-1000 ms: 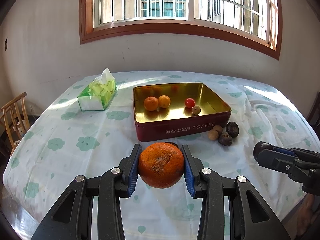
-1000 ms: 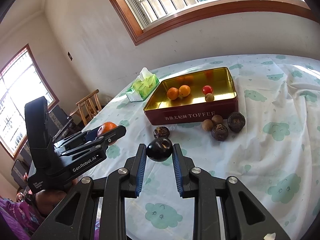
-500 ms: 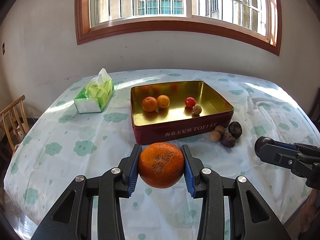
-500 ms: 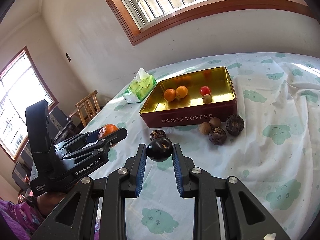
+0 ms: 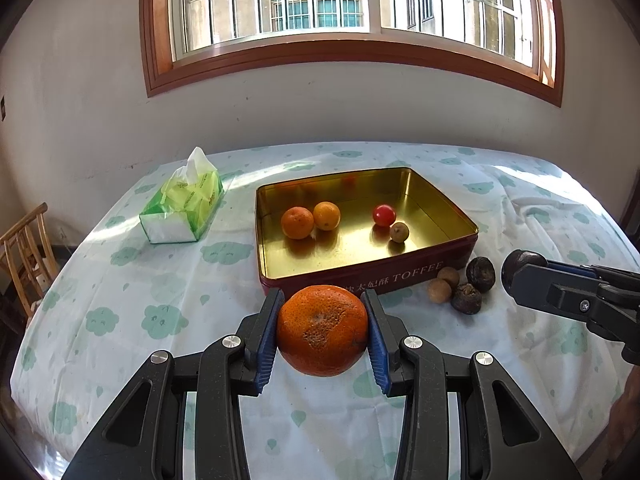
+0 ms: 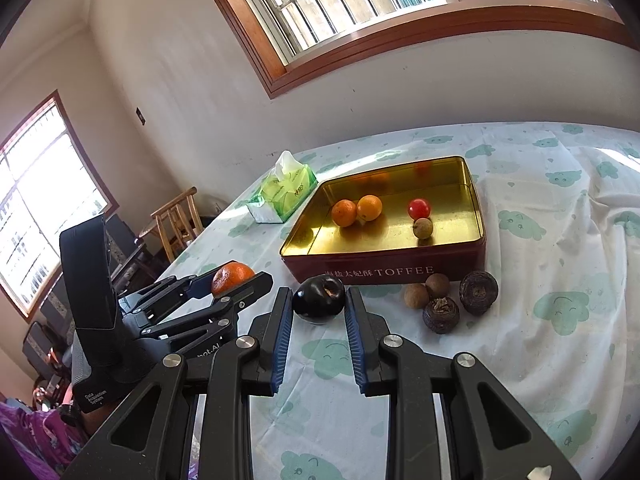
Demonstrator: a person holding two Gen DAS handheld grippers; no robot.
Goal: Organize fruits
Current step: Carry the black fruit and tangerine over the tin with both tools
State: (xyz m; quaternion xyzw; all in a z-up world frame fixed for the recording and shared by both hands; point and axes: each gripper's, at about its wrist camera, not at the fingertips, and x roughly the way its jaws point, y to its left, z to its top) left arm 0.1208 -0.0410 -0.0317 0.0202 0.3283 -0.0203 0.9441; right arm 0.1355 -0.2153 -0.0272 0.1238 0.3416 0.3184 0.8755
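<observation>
My left gripper (image 5: 322, 332) is shut on a large orange (image 5: 322, 330) and holds it above the cloth, just in front of the red and gold toffee tin (image 5: 434, 270). The tin holds two small oranges (image 5: 297, 222), a red tomato (image 5: 384, 215) and a small brown fruit (image 5: 399, 232). My right gripper (image 6: 319, 308) is shut on a dark round fruit (image 6: 318, 304), held near the tin's front wall (image 6: 384, 274). In the left wrist view it (image 5: 520, 266) is at the right.
Two brown longans (image 6: 426, 290) and two dark wrinkled fruits (image 6: 479, 293) lie on the cloth right of the tin's front. A green tissue pack (image 5: 182, 210) stands left of the tin. A wooden chair (image 5: 24, 256) is at the table's left edge.
Both grippers have moved forward toward the tin with their fruits still held. The right wrist view has tilted, and the dark fruit that lay by the tin's front is hidden now.
</observation>
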